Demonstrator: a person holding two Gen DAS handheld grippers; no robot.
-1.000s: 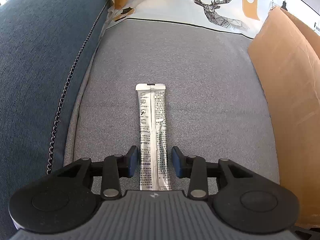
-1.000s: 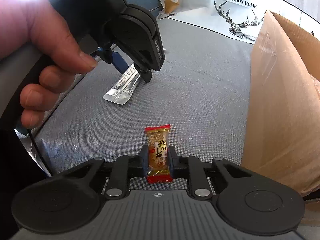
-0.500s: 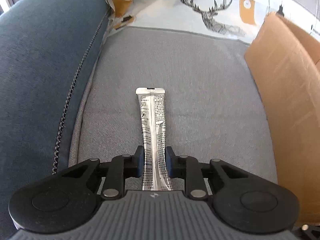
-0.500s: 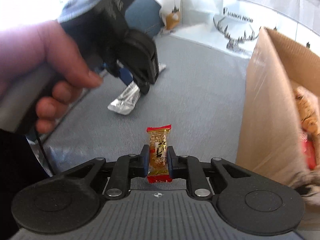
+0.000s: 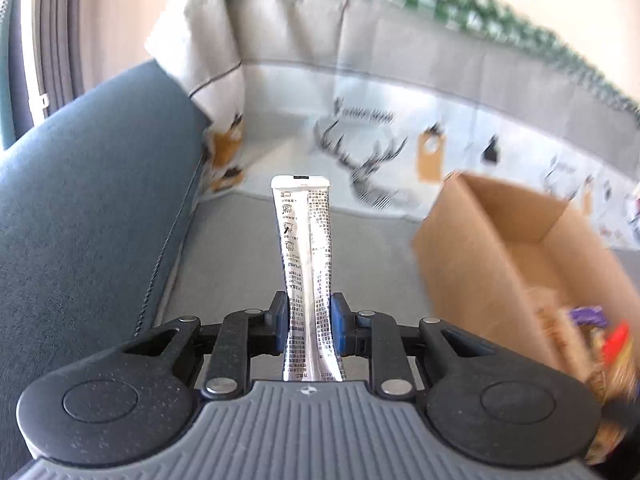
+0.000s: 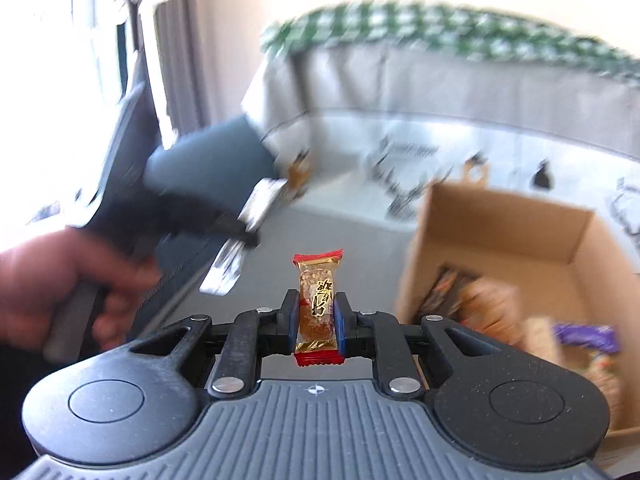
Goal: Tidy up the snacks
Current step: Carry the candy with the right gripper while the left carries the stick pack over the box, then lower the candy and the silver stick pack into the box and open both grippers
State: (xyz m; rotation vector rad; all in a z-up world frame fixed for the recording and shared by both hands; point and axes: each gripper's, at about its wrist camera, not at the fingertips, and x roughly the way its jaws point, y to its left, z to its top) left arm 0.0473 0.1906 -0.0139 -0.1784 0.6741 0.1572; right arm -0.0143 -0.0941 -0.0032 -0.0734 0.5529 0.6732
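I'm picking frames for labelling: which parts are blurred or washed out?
Left wrist view: the silver packet and left gripper are sharp; the cardboard box and cushions smear. Right wrist view: the red candy is crisp, the person's hand is streaked, the window side is blown out.

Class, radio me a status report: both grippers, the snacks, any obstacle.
Left gripper shut on silver stick pack. Right gripper shut on red-gold candy. Cardboard box open, nothing blocking it.

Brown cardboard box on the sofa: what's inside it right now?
The open brown cardboard box holds a blurred pile of wrapped snacks, including a purple packet and, in the left wrist view, something red. What lies beneath the pile is covered.
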